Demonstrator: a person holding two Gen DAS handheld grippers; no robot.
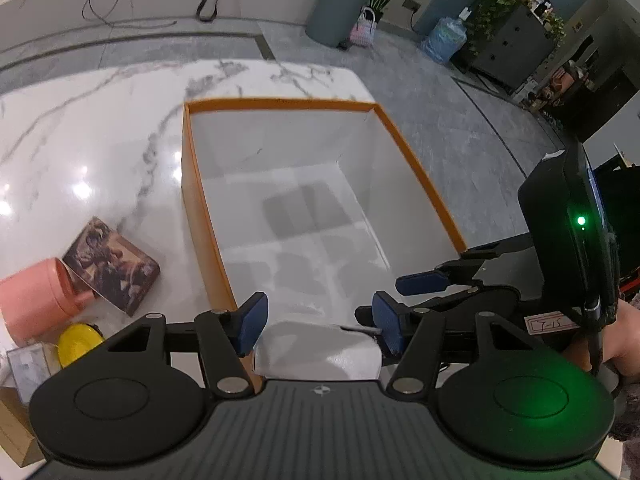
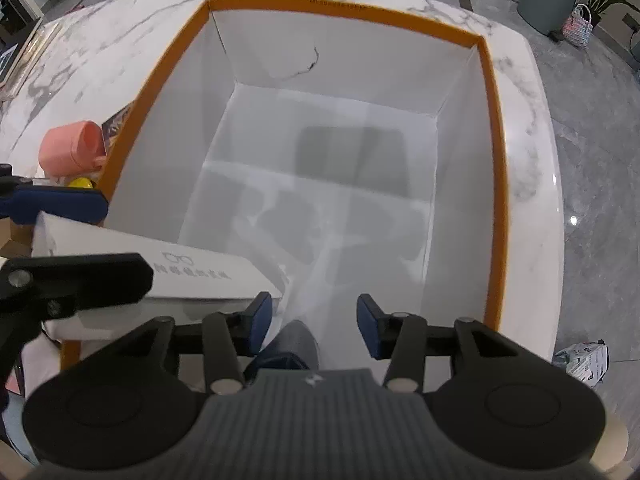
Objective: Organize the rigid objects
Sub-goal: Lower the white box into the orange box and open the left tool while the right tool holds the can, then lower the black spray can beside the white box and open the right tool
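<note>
My left gripper is shut on a white box, its blue pads pressing on both sides, at the near edge of a big orange-rimmed carton. In the right wrist view the same white box, printed with a spectacles logo, pokes over the carton's near left corner, with the left gripper's fingers on it. My right gripper points down into the carton and is open. A grey and dark blue object lies below its gap, partly hidden by the gripper body. The carton's white floor is bare beyond that.
Left of the carton on the marble table lie a pink cup on its side, a patterned box, a yellow object and a cardboard box. The right gripper's fingers reach in from the right. A grey bin stands on the floor beyond.
</note>
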